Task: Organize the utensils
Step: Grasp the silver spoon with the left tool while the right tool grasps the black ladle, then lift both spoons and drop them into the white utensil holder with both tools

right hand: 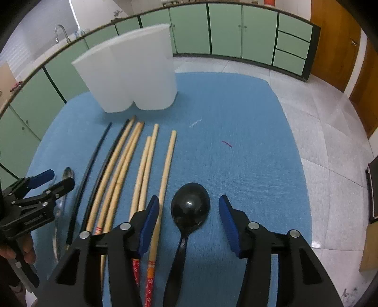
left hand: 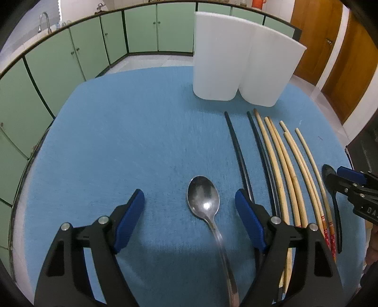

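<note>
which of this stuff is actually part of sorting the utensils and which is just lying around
Part of the job:
metal spoon
black spoon
black chopsticks
wooden chopsticks
white holder
left gripper and right gripper, both open

Just lying about:
blue mat
green cabinets
faucet
wooden door

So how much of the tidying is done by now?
Nothing looks put away yet, though the inside of the white holder is hidden. In hand: the left gripper, open, straddles the metal spoon; the right gripper, open, straddles the black spoon. Neither is gripped. Left to do: both spoons, the wooden chopsticks and black chopsticks lying on the blue mat.
</note>
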{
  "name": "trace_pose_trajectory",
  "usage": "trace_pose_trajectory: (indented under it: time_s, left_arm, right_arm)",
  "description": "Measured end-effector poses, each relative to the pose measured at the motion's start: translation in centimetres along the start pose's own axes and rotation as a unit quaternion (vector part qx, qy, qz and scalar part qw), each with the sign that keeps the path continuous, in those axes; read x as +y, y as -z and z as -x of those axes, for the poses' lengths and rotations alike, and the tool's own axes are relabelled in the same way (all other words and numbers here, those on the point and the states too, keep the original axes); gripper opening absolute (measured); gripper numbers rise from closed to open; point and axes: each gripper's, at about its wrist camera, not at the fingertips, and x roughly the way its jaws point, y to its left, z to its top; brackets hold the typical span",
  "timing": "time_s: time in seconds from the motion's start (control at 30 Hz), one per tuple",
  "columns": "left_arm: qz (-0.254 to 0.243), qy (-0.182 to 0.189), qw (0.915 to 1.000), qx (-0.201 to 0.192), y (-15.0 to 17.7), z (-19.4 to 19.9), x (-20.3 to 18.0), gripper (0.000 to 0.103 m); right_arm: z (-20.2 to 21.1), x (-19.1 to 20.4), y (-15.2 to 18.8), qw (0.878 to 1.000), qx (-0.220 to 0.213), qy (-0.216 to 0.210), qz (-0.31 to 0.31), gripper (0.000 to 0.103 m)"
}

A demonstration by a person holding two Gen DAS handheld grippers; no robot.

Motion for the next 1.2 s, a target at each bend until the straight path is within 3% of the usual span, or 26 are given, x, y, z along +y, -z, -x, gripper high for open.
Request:
trace_pose_trajectory:
  time_s: [0.37,0.47,0.7,0.83,0.93,1.03,1.2]
  left_arm:
    - [0.001,0.007,1.0,0.005,-0.4,0.1,0.0,0.075]
    - [0.0,0.003,1.0,0.005,-0.4,0.0,-0.4,0.073]
    - [-0.015,0.001,0.9999,-0.001,-0.2,0.6,-1.4,0.033]
    - [-0.011,0.013,0.9998,-0.009,0.0,0.9,-1.3,0.027]
    - [0.001,0.032,0.9989,-0.035,0.5,1.9,-1.0,0.027]
    - [0.006,0.043,0.995,-0.09,1.1,4.0,-0.7,0.027]
    - [0.002,0.044,0.9867,-0.156,1.6,6.8,-0.2,0.027]
  right_arm:
    - [-0.8,-0.4,-1.0,1.0,0.026,-0.002,-0.004,0.047]
    - [-1.0,-0.2,-1.0,0.999,0.03,0.011,0.002,0.04]
    - [-1.0,-0.2,-0.7,0.999,0.03,0.018,0.002,0.036]
    - [-0.2,-0.3,-0.1,1.0,0.006,-0.003,-0.004,0.036]
    - [1.0,0.1,0.6,1.0,-0.027,-0.001,0.005,0.036]
    - [2.6,0.5,1.2,0.997,-0.074,-0.013,0.009,0.036]
    - [5.0,0.8,1.3,0.991,-0.13,0.0,0.011,0.036]
